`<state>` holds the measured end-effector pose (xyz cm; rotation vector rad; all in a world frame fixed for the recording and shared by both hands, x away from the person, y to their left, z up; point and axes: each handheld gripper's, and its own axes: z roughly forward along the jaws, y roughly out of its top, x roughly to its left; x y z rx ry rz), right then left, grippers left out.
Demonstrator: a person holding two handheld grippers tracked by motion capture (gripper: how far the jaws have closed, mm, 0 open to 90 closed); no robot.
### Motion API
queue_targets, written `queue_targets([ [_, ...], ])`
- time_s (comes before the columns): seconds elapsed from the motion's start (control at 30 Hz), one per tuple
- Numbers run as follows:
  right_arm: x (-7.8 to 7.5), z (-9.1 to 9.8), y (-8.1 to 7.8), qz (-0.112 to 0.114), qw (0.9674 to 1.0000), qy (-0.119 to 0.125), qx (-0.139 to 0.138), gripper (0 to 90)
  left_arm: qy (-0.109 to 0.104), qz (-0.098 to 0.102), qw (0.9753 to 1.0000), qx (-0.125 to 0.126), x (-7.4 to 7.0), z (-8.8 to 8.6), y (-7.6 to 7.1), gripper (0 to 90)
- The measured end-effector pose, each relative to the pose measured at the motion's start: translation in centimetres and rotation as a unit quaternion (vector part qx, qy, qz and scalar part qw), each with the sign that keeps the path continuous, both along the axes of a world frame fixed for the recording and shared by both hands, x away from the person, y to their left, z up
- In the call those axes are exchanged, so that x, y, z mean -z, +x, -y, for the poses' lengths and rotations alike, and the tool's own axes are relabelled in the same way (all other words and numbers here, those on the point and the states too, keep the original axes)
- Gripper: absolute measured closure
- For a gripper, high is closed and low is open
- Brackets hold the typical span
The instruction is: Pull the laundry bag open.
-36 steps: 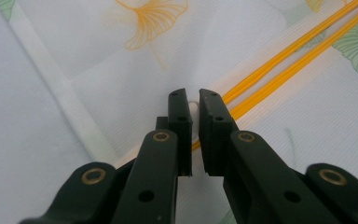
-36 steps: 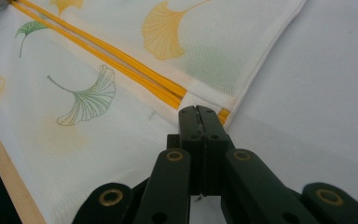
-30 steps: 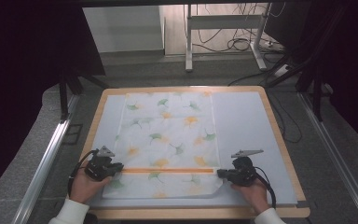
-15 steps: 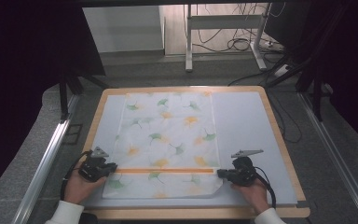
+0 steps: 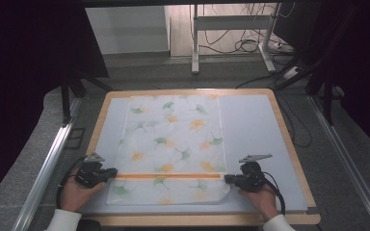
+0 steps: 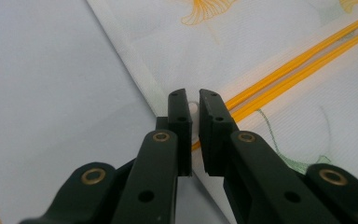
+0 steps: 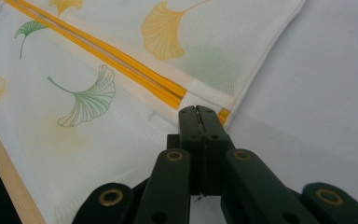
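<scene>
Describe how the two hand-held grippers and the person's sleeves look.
Each hand-held gripper, left and right, is black, with a grey three-cornered plate on top and a black cable trailing back. Up close, the black jaws show brass-coloured rivets and flat, blocky pads. The sleeves are white.

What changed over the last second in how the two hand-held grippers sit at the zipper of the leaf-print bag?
The left hand-held gripper drew a little outward, toward the left edge of the bag, at the end of the orange zipper; its jaws stand nearly closed at the zipper's pull. The right hand-held gripper stayed put, shut at the zipper's other end. The bag lies flat on the grey mat as before.
</scene>
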<state>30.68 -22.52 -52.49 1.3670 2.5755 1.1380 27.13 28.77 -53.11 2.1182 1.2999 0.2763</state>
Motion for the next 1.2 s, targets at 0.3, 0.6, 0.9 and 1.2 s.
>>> queue_targets([
  [0.3, 0.0, 0.0, 0.0, 0.0, 1.0, -0.001, 0.001, 89.3, 0.012, 0.026, 0.9996, -0.004, 0.0, 0.3, -0.1, 79.3],
  [0.6, 0.0, -0.1, -0.1, 0.003, 1.0, -0.003, 0.0, 89.3, 0.002, 0.058, 0.9976, -0.036, -0.5, -0.1, -0.2, 53.4],
  [0.9, -0.6, -0.4, -0.4, 0.017, 0.9998, -0.005, -0.003, 89.2, 0.0, 0.115, 0.9931, -0.021, -1.6, 0.9, -0.9, 35.3],
  [1.2, -2.8, 1.5, -1.6, 0.12, 0.9927, 0.014, -0.004, 76.5, -0.028, 0.146, 0.9889, -0.001, -2.4, 2.3, -1.4, 32.6],
])
